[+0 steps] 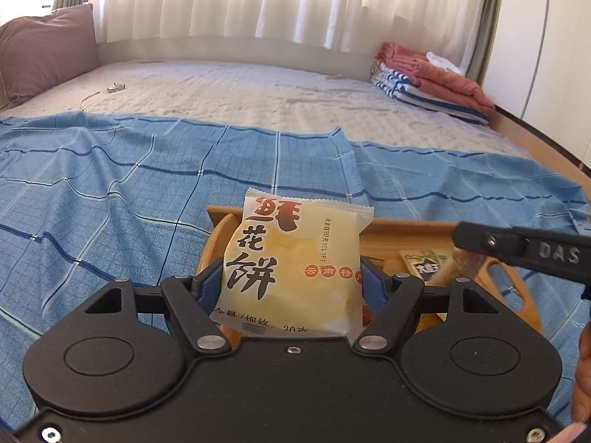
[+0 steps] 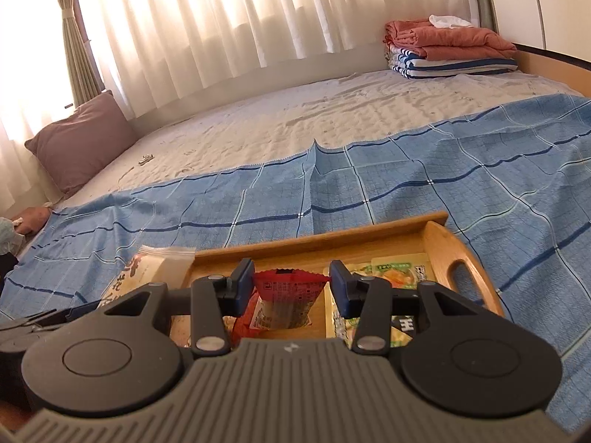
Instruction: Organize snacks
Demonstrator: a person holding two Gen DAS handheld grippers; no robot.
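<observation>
a home bedroom. a wide bed [image 1: 258,96] fills the room, its pale quilted cover partly under a blue checked sheet [image 1: 110,184]. a mauve pillow [image 1: 44,48] leans at one end, folded blankets [image 1: 436,77] are stacked at the other, and sheer white curtains [image 1: 258,0] hang over a bright window behind.

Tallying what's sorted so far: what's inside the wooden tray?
The wooden tray holds green-printed packets at its handle end. The grippers' own snack packets hide the rest.
</observation>
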